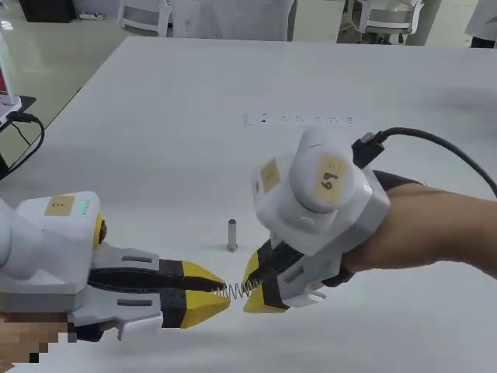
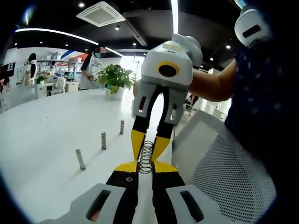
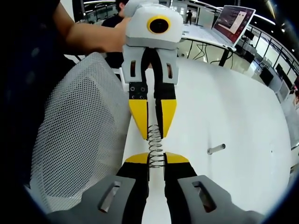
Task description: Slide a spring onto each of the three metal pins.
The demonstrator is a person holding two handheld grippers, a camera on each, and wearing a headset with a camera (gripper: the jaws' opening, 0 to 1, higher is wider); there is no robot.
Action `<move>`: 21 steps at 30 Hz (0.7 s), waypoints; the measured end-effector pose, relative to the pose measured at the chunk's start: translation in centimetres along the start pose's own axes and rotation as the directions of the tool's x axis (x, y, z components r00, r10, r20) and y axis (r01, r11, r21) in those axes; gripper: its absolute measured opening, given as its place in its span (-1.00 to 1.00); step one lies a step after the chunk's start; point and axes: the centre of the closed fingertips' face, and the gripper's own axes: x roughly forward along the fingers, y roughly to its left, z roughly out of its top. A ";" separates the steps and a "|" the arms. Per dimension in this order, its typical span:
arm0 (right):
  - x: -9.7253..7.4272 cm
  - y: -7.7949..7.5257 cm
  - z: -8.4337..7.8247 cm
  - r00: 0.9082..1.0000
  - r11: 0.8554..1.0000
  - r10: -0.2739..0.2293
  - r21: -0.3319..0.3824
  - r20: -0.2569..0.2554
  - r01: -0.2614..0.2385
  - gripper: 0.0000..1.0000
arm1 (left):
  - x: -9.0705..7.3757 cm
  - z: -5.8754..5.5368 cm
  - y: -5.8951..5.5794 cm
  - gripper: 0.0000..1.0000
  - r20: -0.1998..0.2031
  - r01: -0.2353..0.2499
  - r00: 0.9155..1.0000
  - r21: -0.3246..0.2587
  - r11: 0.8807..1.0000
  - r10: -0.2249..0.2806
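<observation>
A small coil spring (image 1: pixel 235 291) spans the gap between my two grippers just above the white table (image 1: pixel 155 140). My left gripper (image 1: pixel 221 299), low on the left, is shut on one end of it. The other end sits in my right gripper (image 1: pixel 252 286), also shut. In the left gripper view the spring (image 2: pixel 146 156) runs from my left gripper (image 2: pixel 145 168) up to the right gripper (image 2: pixel 149 143). Three upright metal pins stand left of it: a bare one (image 2: pixel 81 159) and two ribbed-looking ones (image 2: pixel 103 140) (image 2: pixel 121 126). The head view has one pin (image 1: pixel 231 235) just behind the spring.
A white power strip (image 1: pixel 301 119) lies on the table further back, and a black cable (image 1: pixel 435 140) trails from the right gripper. A mesh chair (image 2: pixel 224 168) stands at the table's near edge. A laptop (image 3: pixel 236 21) sits on a far desk.
</observation>
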 end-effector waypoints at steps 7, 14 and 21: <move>-0.8 0.4 1.2 0.999 0.999 0.031 0.014 0.023 -0.031 -0.84 | 0.4 -0.6 -0.2 -0.95 -0.031 0.007 1.000 0.030 1.000 -0.006; -1.1 0.8 1.8 0.999 0.999 0.049 0.024 0.015 -0.049 -0.84 | 0.6 -0.6 -0.5 -0.95 -0.032 0.014 0.999 0.050 0.999 -0.013; -1.3 0.9 2.3 0.999 0.999 0.048 -0.001 -0.014 -0.048 -0.84 | 1.0 -0.5 -0.6 -0.95 -0.028 0.021 0.999 0.059 0.998 -0.019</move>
